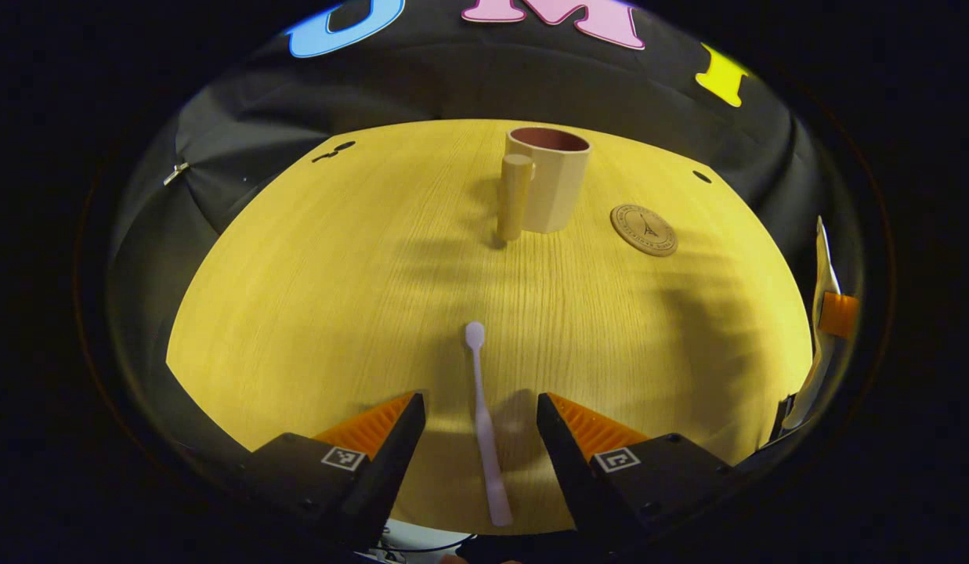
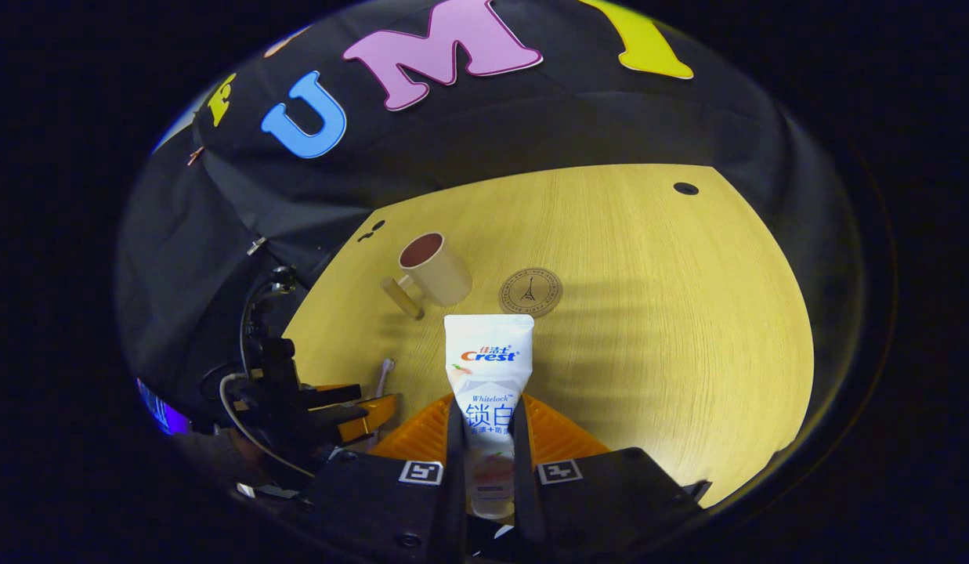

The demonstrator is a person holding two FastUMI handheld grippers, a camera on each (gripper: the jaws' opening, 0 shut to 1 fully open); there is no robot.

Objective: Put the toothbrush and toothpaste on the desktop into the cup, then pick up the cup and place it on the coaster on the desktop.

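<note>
A pale toothbrush (image 1: 484, 419) lies flat on the yellow desktop (image 1: 335, 290), running lengthwise between the fingers of my left gripper (image 1: 482, 415), which is open around it without touching. The beige cup (image 1: 548, 188) with a thick handle stands upright at the far side, and the round brown coaster (image 1: 644, 229) lies to its right. In the right gripper view my right gripper (image 2: 488, 427) is shut on the white toothpaste tube (image 2: 488, 368), held above the desktop (image 2: 649, 313). There the cup (image 2: 435, 270), the coaster (image 2: 530, 292) and the left gripper (image 2: 351, 419) over the toothbrush (image 2: 385, 376) also appear.
The desktop is ringed by black cloth on the far side. A small dark hole (image 1: 701, 176) marks the far right of the desktop, and dark marks (image 1: 334, 150) sit at the far left. My right gripper with the tube shows at the right edge (image 1: 829, 313) of the left gripper view.
</note>
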